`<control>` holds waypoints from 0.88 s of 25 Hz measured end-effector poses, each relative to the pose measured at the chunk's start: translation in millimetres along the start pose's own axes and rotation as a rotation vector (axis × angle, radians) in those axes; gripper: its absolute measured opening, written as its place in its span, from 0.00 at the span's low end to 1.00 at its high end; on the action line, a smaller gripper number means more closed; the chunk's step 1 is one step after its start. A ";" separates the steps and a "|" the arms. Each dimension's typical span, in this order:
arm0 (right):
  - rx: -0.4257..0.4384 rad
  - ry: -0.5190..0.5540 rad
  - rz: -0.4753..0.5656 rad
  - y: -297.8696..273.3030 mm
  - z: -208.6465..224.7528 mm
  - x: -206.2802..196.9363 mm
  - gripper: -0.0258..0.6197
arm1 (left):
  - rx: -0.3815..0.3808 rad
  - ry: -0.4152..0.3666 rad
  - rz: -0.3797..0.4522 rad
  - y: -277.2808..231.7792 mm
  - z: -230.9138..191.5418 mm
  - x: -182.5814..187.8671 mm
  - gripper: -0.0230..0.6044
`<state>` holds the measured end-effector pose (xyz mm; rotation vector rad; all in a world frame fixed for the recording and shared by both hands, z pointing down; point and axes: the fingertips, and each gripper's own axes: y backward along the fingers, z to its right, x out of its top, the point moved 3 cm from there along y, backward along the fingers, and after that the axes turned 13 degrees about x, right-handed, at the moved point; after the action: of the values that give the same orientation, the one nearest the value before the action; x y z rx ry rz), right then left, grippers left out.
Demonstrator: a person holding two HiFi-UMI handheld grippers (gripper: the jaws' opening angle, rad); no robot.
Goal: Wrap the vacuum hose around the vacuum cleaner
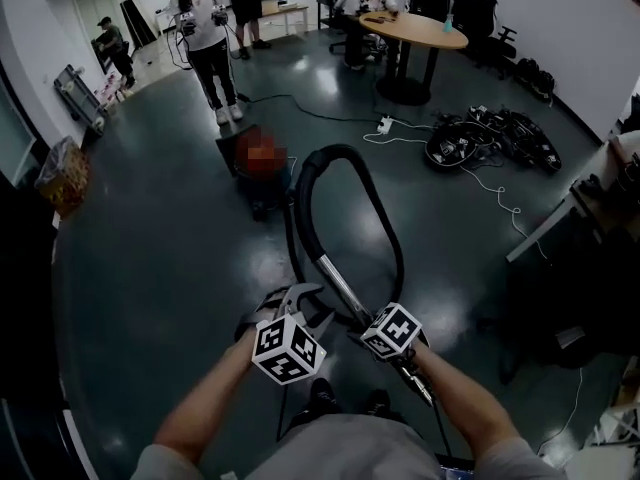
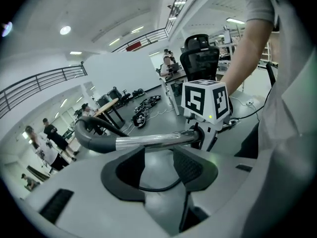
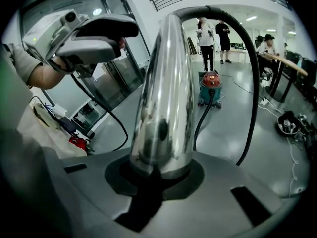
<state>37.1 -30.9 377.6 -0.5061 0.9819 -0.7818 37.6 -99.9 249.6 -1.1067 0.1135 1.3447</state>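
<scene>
Right gripper [image 3: 161, 175] clamps the shiny chrome wand tube [image 3: 166, 93] to steer it. The left gripper [image 2: 158, 165], jaws apart and empty, hangs near it, likely to gather the black looping hose [image 1: 335, 150].

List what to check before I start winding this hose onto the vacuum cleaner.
1. Right gripper grip on the metal tube: ok, jaws shut on it.
2. Left gripper free to take the hose: ok, jaws apart with nothing between them; the tube lies just past them.
3. Hose free of kinks: ok, one smooth arch from the tube's end.
4. Hose wound on the vacuum cleaner: not ok, no turn seen round it.
5. Bystander clear of the vacuum cleaner: ok, standing beyond it, apart.
</scene>
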 end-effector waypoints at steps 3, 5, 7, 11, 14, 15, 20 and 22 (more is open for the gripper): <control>-0.018 -0.006 -0.058 -0.1 3.4 -1.1 0.14 | -0.046 -0.092 0.051 -9.8 -11.7 9.5 0.33; -0.033 -0.011 -0.106 -1.7 5.4 -6.5 0.13 | -0.089 -0.160 0.074 -13.1 -13.9 11.8 0.33; -0.043 -0.011 -0.153 -3.6 3.1 -9.7 0.13 | -0.145 -0.242 0.085 -13.1 -11.8 9.8 0.33; -0.047 0.008 -0.257 -3.6 -8.4 -15.7 0.13 | -0.293 -0.426 0.089 -9.9 5.3 8.0 0.33; -0.042 0.041 -0.334 -6.3 -16.4 -19.0 0.13 | -0.426 -0.530 0.063 -9.5 25.2 1.8 0.34; -0.040 0.053 -0.357 -8.0 -19.1 -18.9 0.13 | -0.461 -0.559 0.048 -9.6 30.4 -2.8 0.34; -0.025 0.120 -0.462 -7.9 -25.7 -17.8 0.12 | -0.584 -0.594 -0.020 -15.1 47.3 -23.8 0.34; -0.024 0.161 -0.514 -4.0 -25.2 -18.2 0.12 | -0.622 -0.554 -0.033 -17.2 52.4 -28.2 0.34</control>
<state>7.6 -20.2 378.1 -0.7386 1.0222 -1.2871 16.4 -81.2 304.7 -1.1805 -0.7703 1.6584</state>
